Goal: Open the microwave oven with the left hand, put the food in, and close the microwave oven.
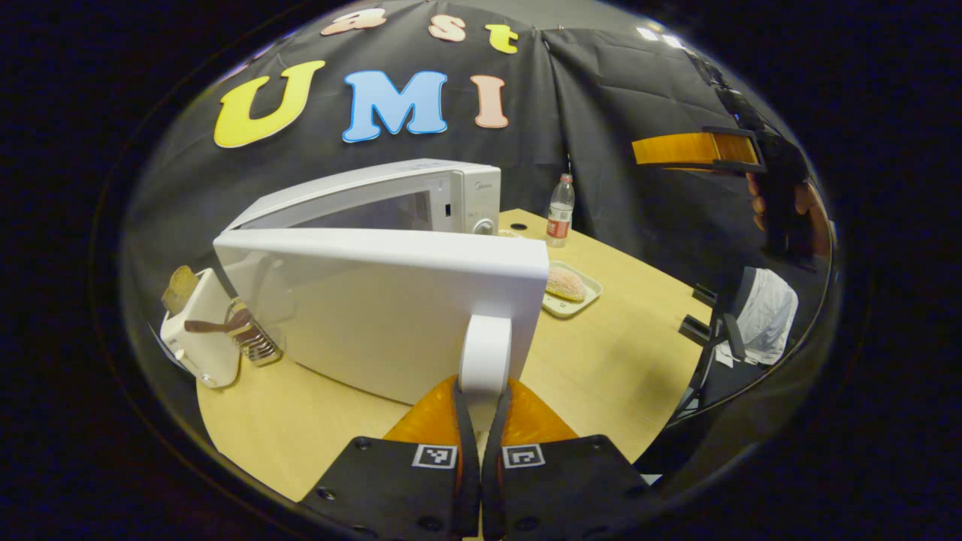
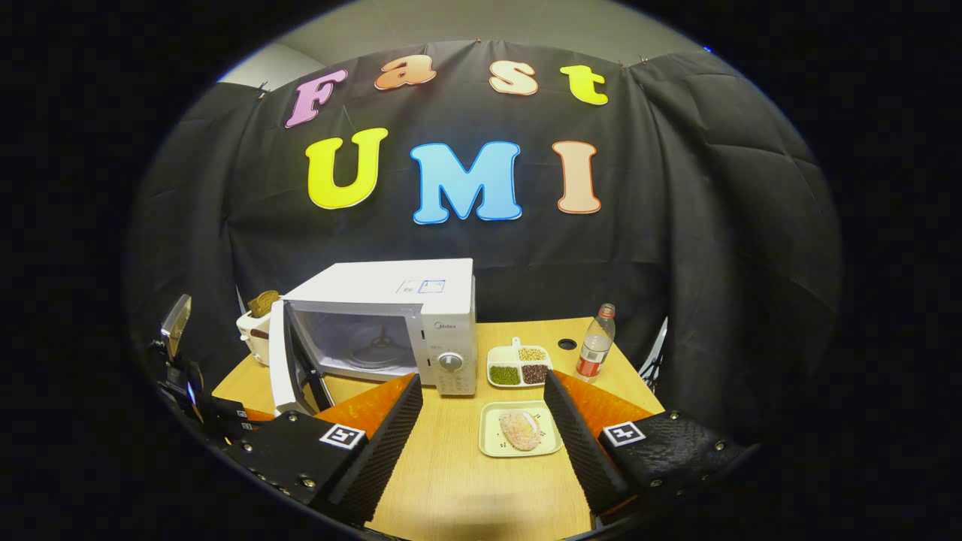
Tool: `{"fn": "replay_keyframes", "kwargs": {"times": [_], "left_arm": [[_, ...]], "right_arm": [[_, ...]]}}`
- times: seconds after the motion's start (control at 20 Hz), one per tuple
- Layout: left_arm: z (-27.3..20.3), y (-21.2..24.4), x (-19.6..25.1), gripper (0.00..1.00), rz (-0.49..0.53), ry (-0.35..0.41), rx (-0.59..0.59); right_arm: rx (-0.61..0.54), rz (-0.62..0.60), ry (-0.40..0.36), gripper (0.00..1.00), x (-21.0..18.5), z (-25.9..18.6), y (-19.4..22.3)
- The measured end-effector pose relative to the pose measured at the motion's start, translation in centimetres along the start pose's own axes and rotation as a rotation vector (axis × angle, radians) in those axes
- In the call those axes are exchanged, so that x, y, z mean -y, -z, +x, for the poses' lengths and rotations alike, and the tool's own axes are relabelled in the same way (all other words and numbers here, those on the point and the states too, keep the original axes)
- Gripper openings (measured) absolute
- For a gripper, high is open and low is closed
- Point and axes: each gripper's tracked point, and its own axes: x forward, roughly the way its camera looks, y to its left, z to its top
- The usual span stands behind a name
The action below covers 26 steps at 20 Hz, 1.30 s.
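The white microwave [image 2: 421,300] stands at the back of the wooden table with its door [image 1: 376,300] swung wide open and its cavity [image 2: 361,338] showing. My left gripper [image 1: 483,394] is shut on the door's white handle [image 1: 485,349]. A breaded piece of food [image 2: 519,430] lies on a pale square tray [image 2: 492,443], in front of the microwave's control panel; the food [image 1: 565,283] also appears past the door's edge. My right gripper [image 2: 485,443] hangs open above the table's front, and the tray appears between its fingers, lower and farther off. A hand holds the right gripper [image 1: 695,149] aloft.
A divided plate of beans [image 2: 518,366] and a water bottle [image 2: 595,349] stand right of the microwave. A white toaster [image 1: 199,330] with bread sits behind the open door. The left gripper [image 2: 184,376] is at the table's left edge. A chair with white cloth [image 1: 763,315] stands beyond the table.
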Motion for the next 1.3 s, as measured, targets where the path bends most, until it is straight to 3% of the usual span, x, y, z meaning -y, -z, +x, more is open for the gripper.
{"fn": "replay_keyframes", "kwargs": {"times": [0.65, 0.85, 1.0, 1.3], "left_arm": [[-10.9, 7.5, -8.5, 0.08, -0.052, -0.121, -0.055], [-12.9, 8.8, -11.4, 0.08, -0.052, -0.145, -0.076], [-13.9, 9.4, -12.9, 0.06, -0.061, -0.159, -0.077], [-14.9, 10.0, -14.6, 0.12, -0.076, -0.219, -0.060]], "right_arm": [[-0.136, -0.004, 0.033, 0.99, -0.4, 2.3, 4.8], [-0.219, -0.006, 0.029, 0.99, 0.8, 5.0, 6.8], [-0.331, -0.066, 0.083, 0.99, 3.5, 7.5, 9.9], [-0.486, -0.069, 0.036, 0.99, 5.4, 14.0, 15.2]]}}
